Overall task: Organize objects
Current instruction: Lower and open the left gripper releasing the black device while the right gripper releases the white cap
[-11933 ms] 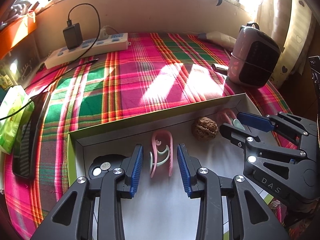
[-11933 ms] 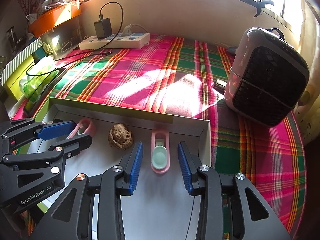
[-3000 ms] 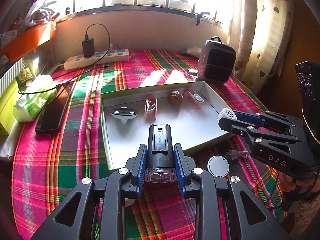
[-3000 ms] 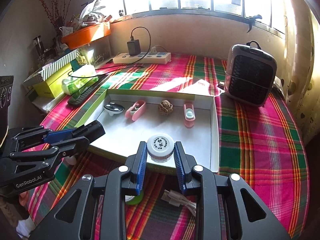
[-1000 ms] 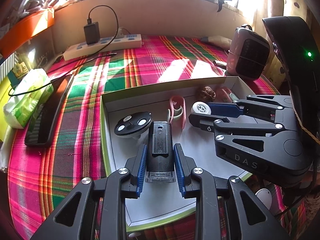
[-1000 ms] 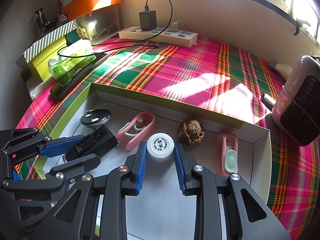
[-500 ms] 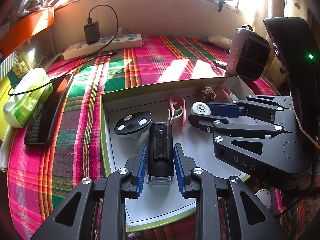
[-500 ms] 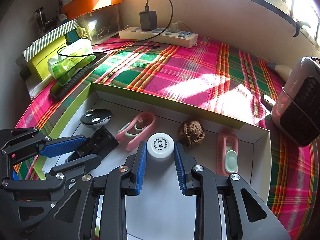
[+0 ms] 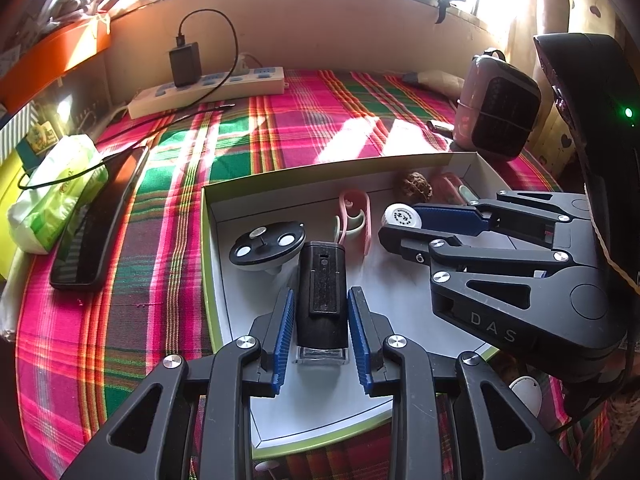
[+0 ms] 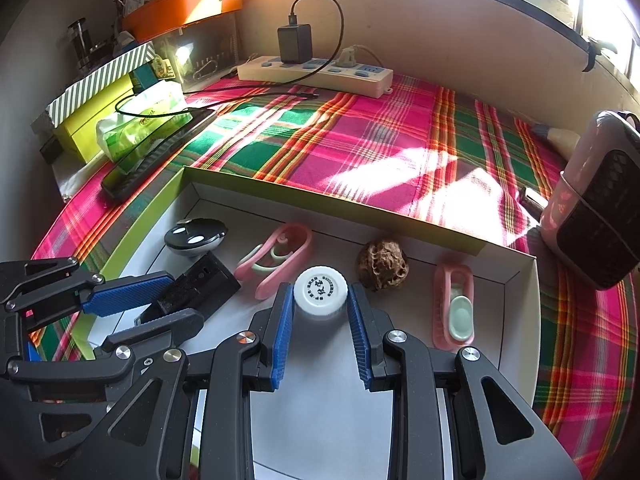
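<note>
In the white tray (image 9: 216,264) on the counter, going left to right: the round black gadget (image 9: 267,242), then the black block (image 9: 322,292) lying on the tray floor. The left gripper (image 9: 320,330) has just been easing its jaws off it, gaps on both sides. A pink clip (image 9: 354,216) comes next, then the right gripper (image 10: 320,320), clenched on the white-capped jar (image 10: 321,291), not yet let go. Walnut (image 10: 382,264) and pink brush (image 10: 454,306) sit far right. Nearly finished, I judge.

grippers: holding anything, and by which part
Right gripper clamps the white round-capped bottle by its cap's sides. Left gripper: jaws have just been opening; black rectangular device lies loose between.
</note>
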A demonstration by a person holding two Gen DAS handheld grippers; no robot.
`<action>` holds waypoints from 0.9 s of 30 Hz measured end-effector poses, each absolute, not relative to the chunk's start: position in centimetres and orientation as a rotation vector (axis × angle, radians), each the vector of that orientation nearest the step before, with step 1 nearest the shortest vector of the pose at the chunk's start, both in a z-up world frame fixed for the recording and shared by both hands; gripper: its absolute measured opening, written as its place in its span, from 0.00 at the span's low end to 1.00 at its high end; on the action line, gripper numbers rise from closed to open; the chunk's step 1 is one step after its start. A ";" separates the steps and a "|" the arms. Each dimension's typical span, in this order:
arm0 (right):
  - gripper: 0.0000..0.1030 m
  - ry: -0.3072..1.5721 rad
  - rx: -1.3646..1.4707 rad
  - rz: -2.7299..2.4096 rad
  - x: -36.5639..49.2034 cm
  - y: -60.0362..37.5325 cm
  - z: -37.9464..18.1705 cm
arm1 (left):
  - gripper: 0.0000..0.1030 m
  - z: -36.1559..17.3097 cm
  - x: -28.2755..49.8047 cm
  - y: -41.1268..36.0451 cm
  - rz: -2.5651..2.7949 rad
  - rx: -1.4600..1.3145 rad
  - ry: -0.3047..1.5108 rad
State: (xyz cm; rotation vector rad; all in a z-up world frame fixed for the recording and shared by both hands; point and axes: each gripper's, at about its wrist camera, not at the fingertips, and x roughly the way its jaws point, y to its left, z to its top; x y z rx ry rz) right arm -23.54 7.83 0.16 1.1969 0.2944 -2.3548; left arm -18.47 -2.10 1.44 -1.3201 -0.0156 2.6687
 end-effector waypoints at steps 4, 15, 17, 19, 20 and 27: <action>0.32 0.296 1.193 -2.357 -23.3 7.8 0.3 | 0.27 1.5 -18.3 -2.1 2.671 -1.321 -0.014; 0.35 0.282 1.187 -2.374 -22.5 8.2 0.6 | 0.31 2.0 -17.4 -2.2 2.688 -1.308 -0.011; 0.36 0.275 1.184 -2.377 -22.2 8.3 0.7 | 0.31 2.0 -17.2 -2.1 2.691 -1.307 -0.009; 0.36 0.270 1.183 -2.381 -22.0 8.4 0.8 | 0.31 2.1 -17.2 -2.1 2.696 -1.308 -0.009; 0.36 0.268 1.181 -2.382 -21.9 8.5 0.9 | 0.31 2.2 -17.1 -2.0 2.697 -1.308 -0.007; 0.40 0.252 1.176 -2.397 -21.3 9.0 1.3 | 0.32 2.6 -16.5 -1.9 2.708 -1.297 -0.008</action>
